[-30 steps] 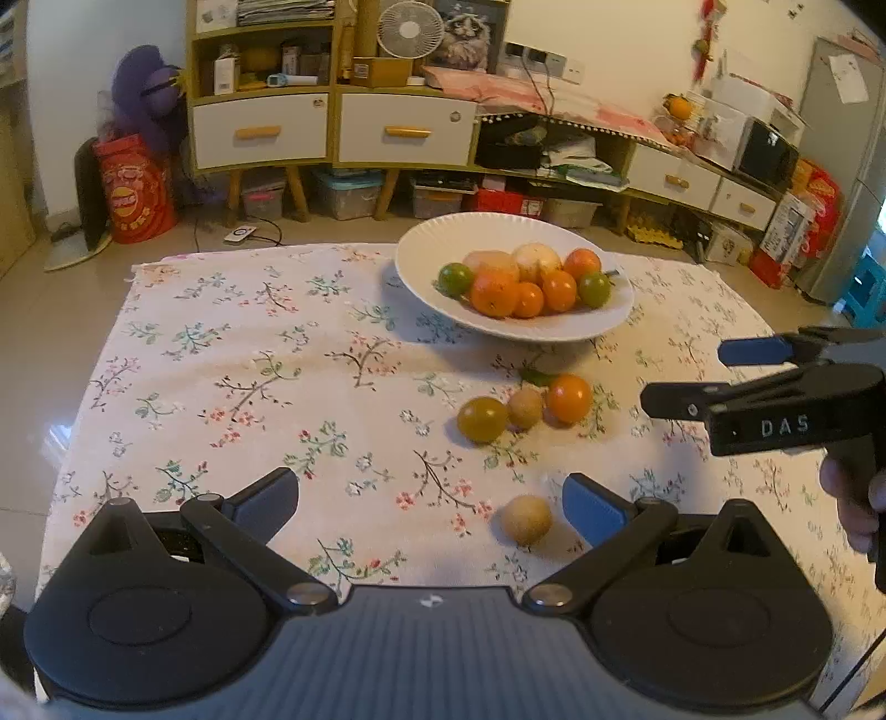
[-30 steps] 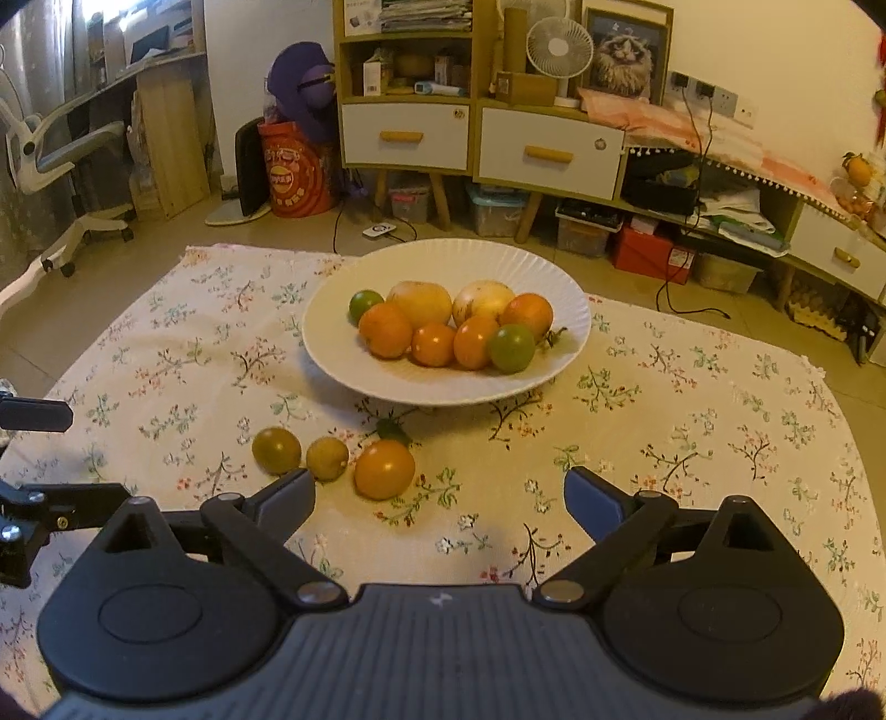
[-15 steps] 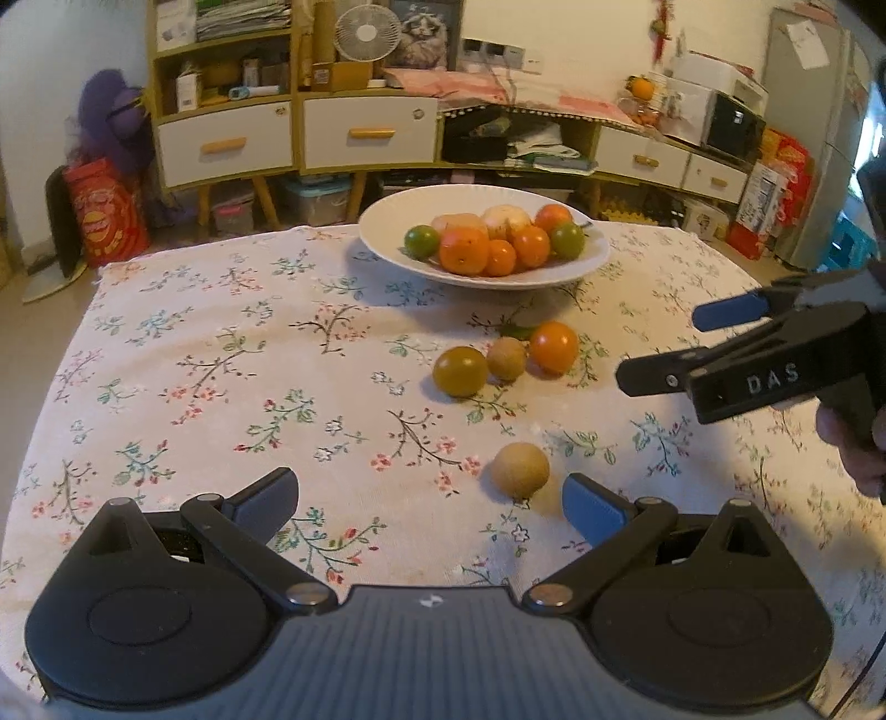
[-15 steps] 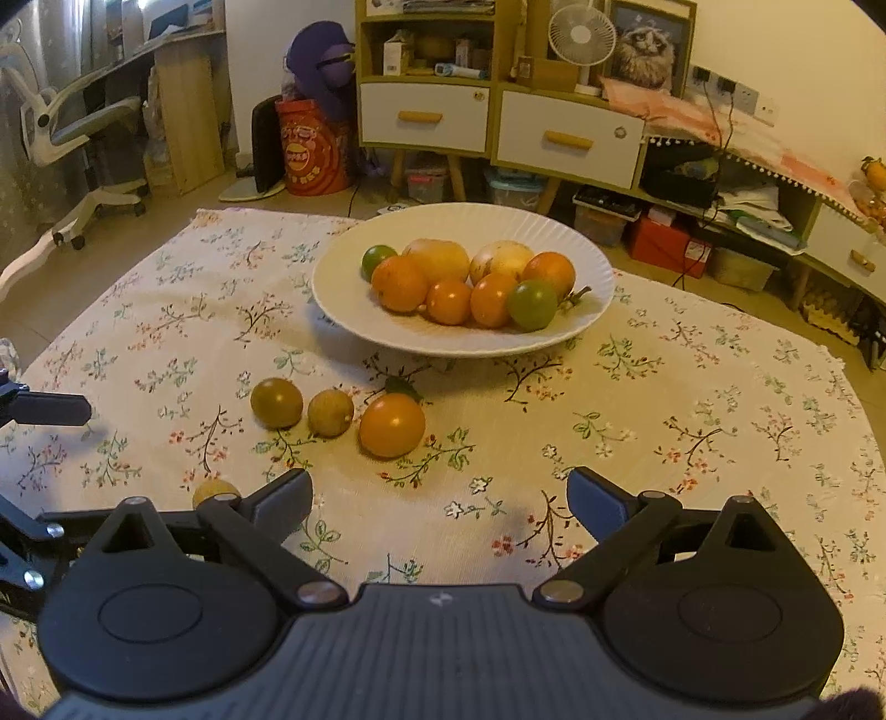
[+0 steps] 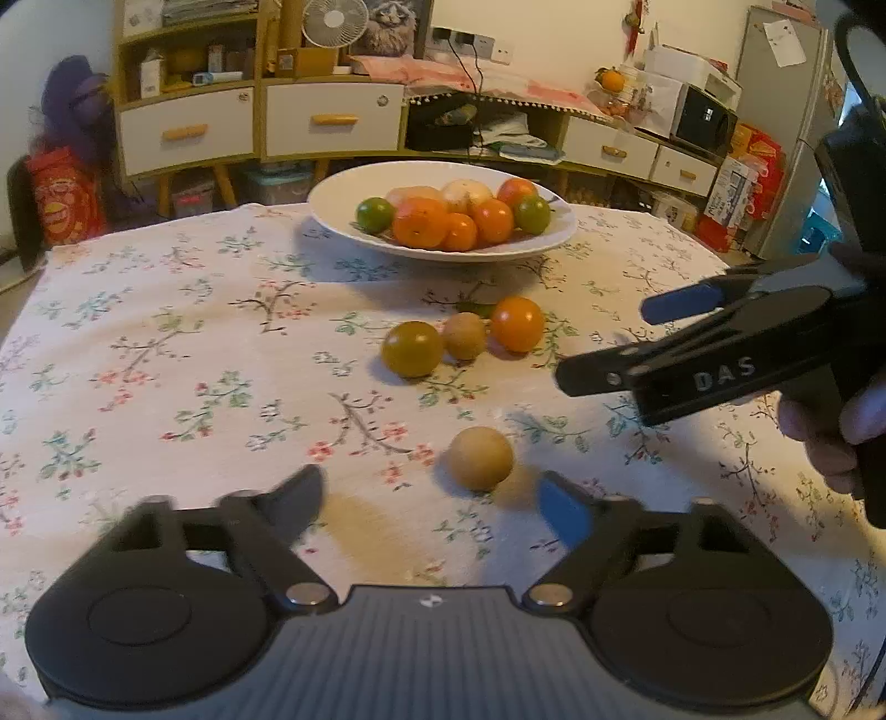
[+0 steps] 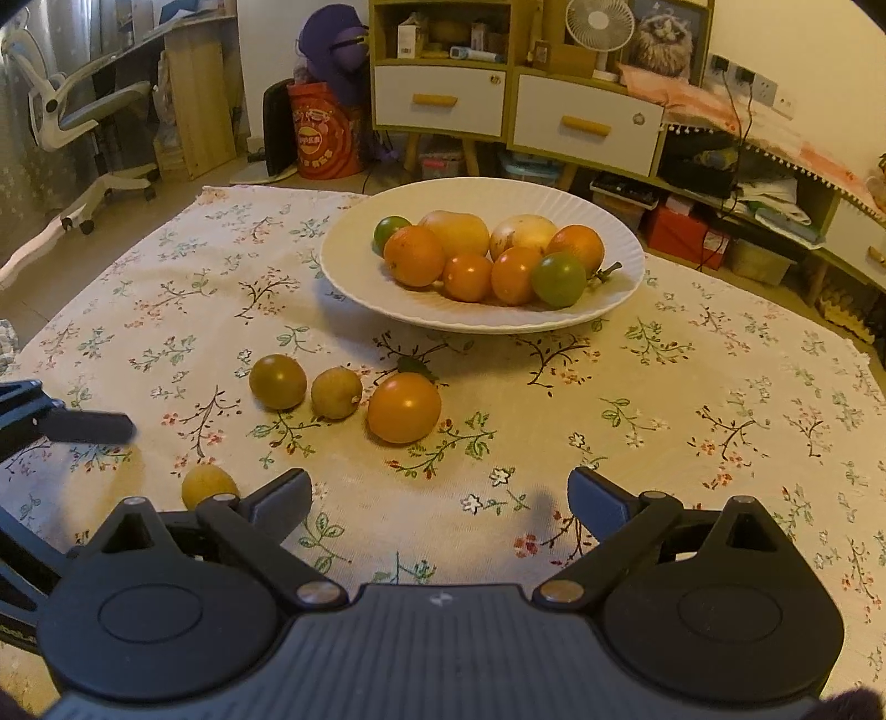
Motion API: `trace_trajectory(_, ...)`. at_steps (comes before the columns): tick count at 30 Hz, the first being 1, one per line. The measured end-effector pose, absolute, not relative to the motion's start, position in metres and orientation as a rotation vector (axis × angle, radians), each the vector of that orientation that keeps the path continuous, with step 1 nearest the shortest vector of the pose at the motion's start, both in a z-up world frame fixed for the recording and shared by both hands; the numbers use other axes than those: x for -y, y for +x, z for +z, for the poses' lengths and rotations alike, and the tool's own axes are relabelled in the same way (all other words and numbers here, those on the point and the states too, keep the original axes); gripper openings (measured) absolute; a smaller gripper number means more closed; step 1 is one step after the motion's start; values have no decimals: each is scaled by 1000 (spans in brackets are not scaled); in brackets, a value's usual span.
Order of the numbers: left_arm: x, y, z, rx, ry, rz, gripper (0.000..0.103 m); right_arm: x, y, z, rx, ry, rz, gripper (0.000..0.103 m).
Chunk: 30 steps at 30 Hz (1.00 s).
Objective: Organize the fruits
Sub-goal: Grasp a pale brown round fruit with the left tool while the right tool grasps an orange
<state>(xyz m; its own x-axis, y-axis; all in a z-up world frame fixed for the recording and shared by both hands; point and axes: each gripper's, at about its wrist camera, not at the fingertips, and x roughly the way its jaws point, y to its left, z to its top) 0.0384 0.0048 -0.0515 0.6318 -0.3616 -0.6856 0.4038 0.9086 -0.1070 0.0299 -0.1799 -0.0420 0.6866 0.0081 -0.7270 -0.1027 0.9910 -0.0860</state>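
Observation:
A white plate (image 5: pixel 332 213) (image 6: pixel 620 243) holds several orange, green and yellow fruits. On the floral cloth lie an olive-green fruit (image 5: pixel 412 349) (image 6: pixel 277 381), a small tan fruit (image 5: pixel 464 335) (image 6: pixel 336 392) and an orange fruit (image 5: pixel 517 323) (image 6: pixel 403 407) in a row. A lone tan round fruit (image 5: pixel 480 457) (image 6: pixel 209 485) lies nearer. My left gripper (image 5: pixel 429 501) is open, low over the cloth, with the lone fruit just ahead between its fingers. My right gripper (image 6: pixel 437 495) is open and empty, behind the orange fruit; it shows in the left wrist view (image 5: pixel 620 340).
The floral tablecloth (image 6: pixel 720 421) covers the table. Behind stand white drawers with shelves (image 6: pixel 520 111), a fan (image 6: pixel 599 25), a red bag (image 6: pixel 324 138) and an office chair (image 6: pixel 83 111). A microwave (image 5: pixel 703 119) and fridge (image 5: pixel 786 111) stand at the right.
My left gripper has dropped lower and moved forward, so the lone tan fruit now sits close between its fingers. My right gripper has moved forward toward the row of fruits.

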Motion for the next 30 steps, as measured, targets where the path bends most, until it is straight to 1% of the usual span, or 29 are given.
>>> trace_trajectory(2,0,39,-51,-763,63,-443,50,180,33,-43,-807,-123,59,98)
trace_trajectory(4,4,41,-51,-767,59,-447,36,180,37,-43,-806,-116,56,97)
trace_trajectory(5,6,42,-51,-768,52,-450,34,181,40,-43,-806,-114,54,97)
trace_trajectory(7,8,44,-50,-774,43,-457,24,180,44,-44,-806,-115,54,96)
trace_trajectory(8,9,45,-50,-775,44,-458,22,180,47,-44,-806,-115,53,95)
trace_trajectory(13,11,46,-50,-784,49,-468,3,175,56,-49,-820,-141,52,88)
trace_trajectory(17,10,47,-48,-798,50,-470,3,168,60,-54,-820,-216,66,80)
trace_trajectory(19,9,47,-48,-804,49,-467,2,166,62,-56,-825,-234,67,74)
trace_trajectory(23,6,47,-47,-813,46,-458,2,165,66,-55,-821,-241,72,67)
trace_trajectory(27,1,46,-46,-818,44,-448,2,163,68,-52,-824,-240,75,56)
trace_trajectory(29,0,46,-45,-819,44,-445,2,162,68,-51,-824,-243,79,54)
trace_trajectory(30,-1,45,-45,-819,44,-444,2,162,69,-51,-824,-244,80,50)
